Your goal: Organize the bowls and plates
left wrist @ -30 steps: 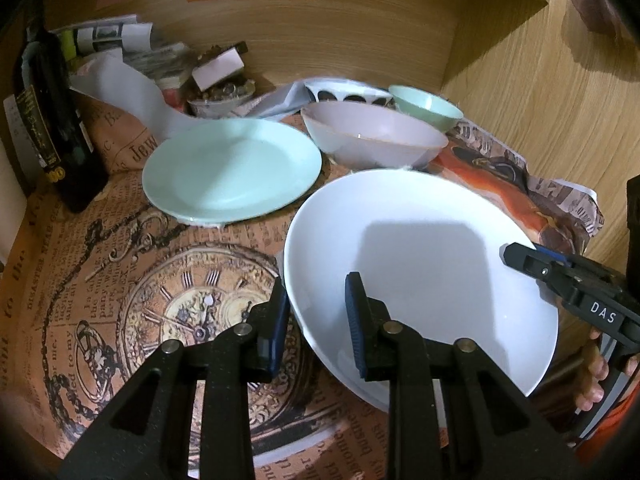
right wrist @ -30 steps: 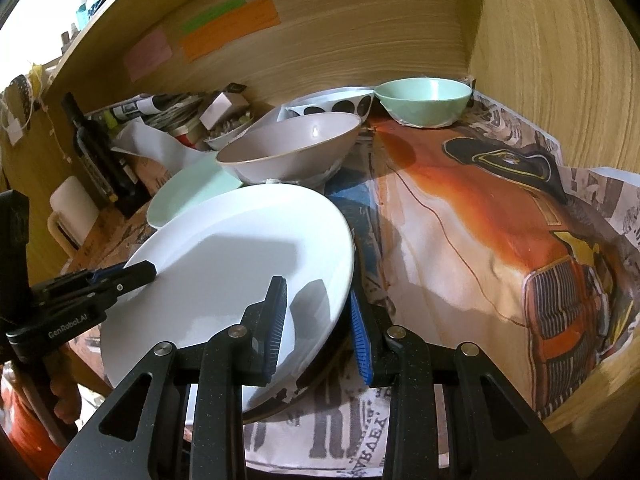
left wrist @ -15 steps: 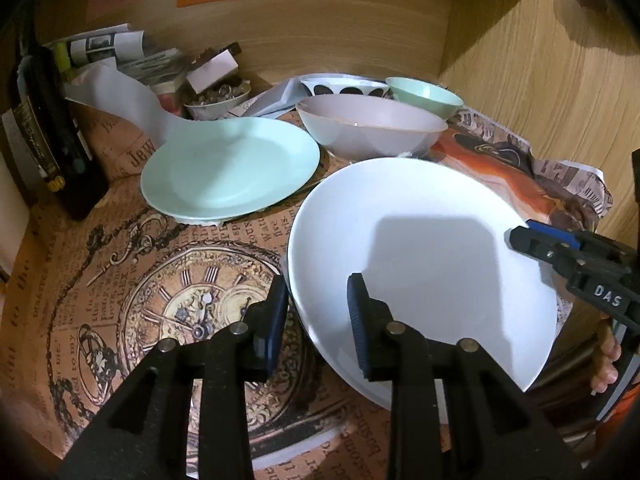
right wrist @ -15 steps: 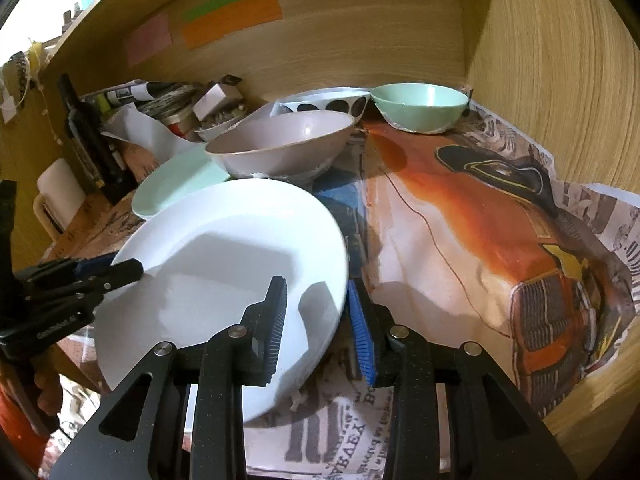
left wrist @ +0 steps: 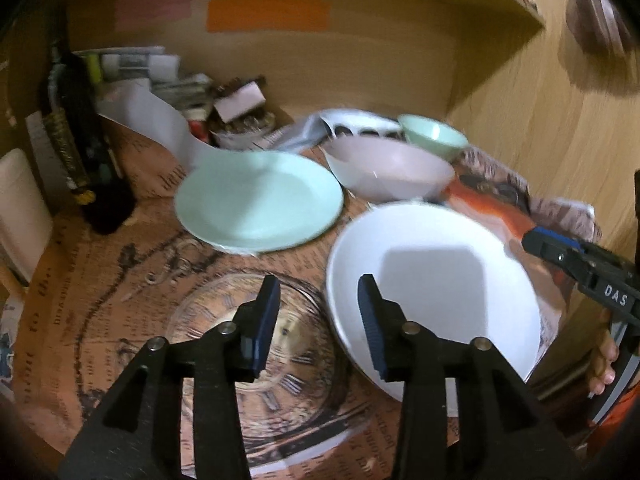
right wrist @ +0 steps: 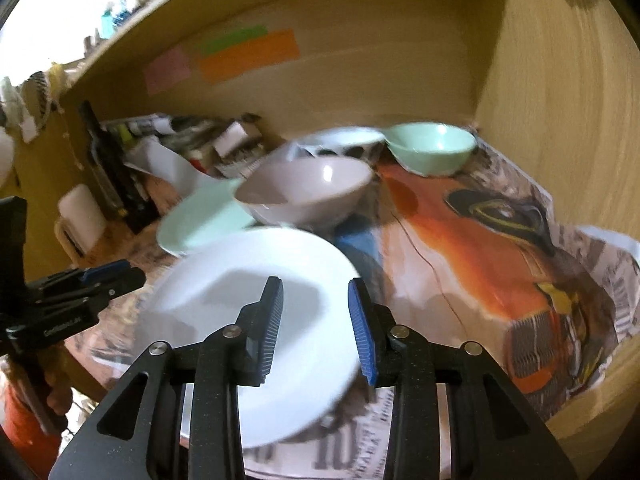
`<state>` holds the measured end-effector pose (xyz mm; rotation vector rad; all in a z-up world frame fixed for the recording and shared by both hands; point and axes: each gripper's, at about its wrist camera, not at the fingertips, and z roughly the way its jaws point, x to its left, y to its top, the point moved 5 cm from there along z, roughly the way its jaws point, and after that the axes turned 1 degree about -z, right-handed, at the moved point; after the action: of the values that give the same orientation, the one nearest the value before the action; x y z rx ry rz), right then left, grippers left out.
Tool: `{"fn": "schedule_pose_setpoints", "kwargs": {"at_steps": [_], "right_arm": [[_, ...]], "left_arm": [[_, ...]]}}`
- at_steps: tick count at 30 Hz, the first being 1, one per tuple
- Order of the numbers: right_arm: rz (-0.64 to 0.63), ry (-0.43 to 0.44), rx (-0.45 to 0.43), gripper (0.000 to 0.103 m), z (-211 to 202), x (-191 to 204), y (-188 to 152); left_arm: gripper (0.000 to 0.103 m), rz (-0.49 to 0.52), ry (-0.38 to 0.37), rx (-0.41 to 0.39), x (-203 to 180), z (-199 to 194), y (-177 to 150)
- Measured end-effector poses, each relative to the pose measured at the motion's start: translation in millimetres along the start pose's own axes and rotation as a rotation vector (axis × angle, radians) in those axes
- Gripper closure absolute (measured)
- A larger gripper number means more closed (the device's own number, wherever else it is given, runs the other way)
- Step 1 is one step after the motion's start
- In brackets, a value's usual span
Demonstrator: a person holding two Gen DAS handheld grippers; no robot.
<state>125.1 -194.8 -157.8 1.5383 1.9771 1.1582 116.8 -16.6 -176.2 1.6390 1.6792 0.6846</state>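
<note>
Left gripper (left wrist: 318, 322) jaws have widened since the earlier frame, opening off the white plate (left wrist: 432, 292) rim. Right gripper (right wrist: 316, 330) jaws straddle its rim, slightly parted, apparently ungripped. Risk: plate slides off the surface.

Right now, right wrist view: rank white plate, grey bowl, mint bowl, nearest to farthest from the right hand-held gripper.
1. white plate: its right rim lies between the fingers of the right hand-held gripper.
2. grey bowl: behind the plate, centre.
3. mint bowl: back right, near the wall.
</note>
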Motion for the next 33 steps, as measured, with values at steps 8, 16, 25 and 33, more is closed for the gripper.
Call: {"fn": "schedule_pose_setpoints", "kwargs": {"at_steps": [8,16,25,33], "right_arm": [[-0.043,0.109,-0.053,0.064,4,38,22],[-0.099,0.146,-0.019,0.064,36,71,38],[-0.146,0.155,0.1,0.064,82,96,44],[-0.175,0.085,0.214,0.064,127,107,40]], "left_arm": [[0.048,-0.063,0.053,-0.128,36,-37,26],[0.044,-0.131,0.094,-0.148,75,-39,38],[0.044,-0.176,0.113,-0.068,115,-2,47],[0.044,-0.157,0.092,0.018,133,42,53]]}}
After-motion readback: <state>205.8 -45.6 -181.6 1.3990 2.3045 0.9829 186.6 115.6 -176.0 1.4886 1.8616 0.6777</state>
